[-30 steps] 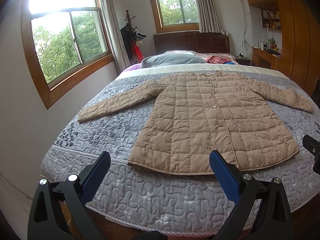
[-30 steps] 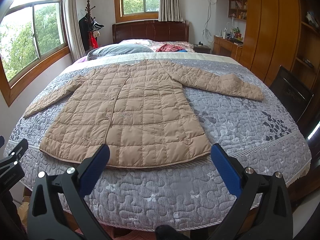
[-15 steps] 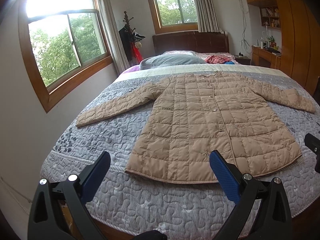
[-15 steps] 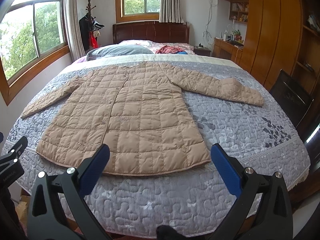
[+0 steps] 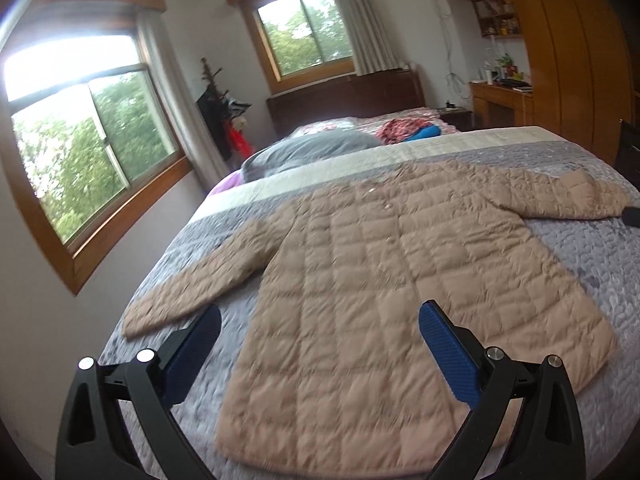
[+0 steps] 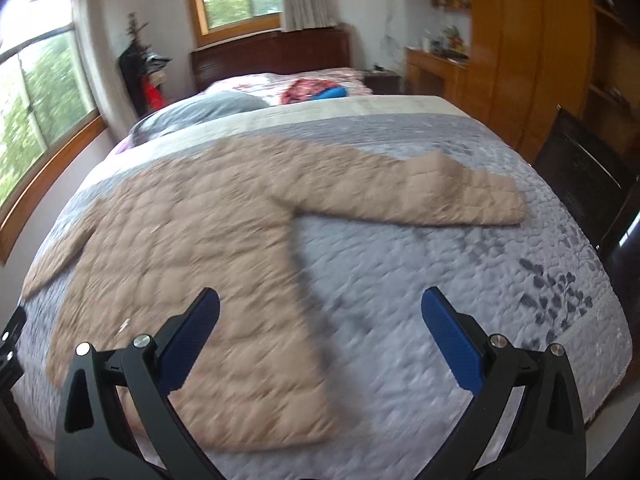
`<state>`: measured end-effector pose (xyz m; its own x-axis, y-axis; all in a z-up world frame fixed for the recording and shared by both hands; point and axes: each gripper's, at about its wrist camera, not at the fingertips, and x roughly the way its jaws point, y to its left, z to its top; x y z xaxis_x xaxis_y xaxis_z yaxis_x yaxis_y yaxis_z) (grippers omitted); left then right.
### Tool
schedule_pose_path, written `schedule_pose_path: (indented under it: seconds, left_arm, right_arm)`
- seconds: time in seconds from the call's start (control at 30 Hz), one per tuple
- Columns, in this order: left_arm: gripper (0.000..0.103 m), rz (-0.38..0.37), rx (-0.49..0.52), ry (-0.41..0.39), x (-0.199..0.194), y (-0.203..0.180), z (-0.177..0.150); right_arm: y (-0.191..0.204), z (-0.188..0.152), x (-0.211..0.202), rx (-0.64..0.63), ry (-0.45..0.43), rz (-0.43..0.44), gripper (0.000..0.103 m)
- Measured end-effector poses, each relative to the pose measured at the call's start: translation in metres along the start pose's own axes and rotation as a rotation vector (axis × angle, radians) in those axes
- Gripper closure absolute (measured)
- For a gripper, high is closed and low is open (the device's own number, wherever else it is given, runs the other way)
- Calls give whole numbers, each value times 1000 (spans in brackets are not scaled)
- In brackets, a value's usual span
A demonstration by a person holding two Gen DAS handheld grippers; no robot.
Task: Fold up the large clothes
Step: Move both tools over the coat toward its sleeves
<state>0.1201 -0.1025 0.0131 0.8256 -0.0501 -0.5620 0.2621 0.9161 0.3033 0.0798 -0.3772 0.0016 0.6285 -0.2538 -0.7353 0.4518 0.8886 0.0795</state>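
While both grippers hang over the near end of the bed, neither one's holding anything. Left gripper (image 5: 320, 344) has its jaws spread wide above the hem of the tan quilted coat (image 5: 372, 280); right gripper (image 6: 320, 328) is just as wide open, sitting over the coat's right edge and the grey quilt (image 6: 460, 272). Coat's lying flat, front up, sleeves stretched out left and right, collar toward the far pillow (image 5: 308, 148).
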Motion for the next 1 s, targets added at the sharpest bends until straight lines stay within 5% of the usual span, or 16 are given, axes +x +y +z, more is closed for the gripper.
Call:
schedule_pose_path:
  seconds: [0.23, 0.47, 0.6, 0.73, 1.0]
  left_arm:
    - [4, -95, 82, 42, 71, -40, 48]
    - [4, -333, 114, 241, 172, -85, 86]
    - [4, -471, -19, 396, 236, -90, 99]
    - [5, -529, -210, 475, 282, -80, 105]
    - [11, -532, -233, 493, 315, -82, 106]
  right_arm:
    - [-112, 49, 76, 176, 57, -30, 3]
    - [-217, 71, 152, 307, 182, -102, 3]
    - [-252, 70, 185, 369, 261, -76, 3]
    - [-276, 71, 200, 407, 280, -127, 3]
    - [-323, 66, 223, 522, 309, -139, 2]
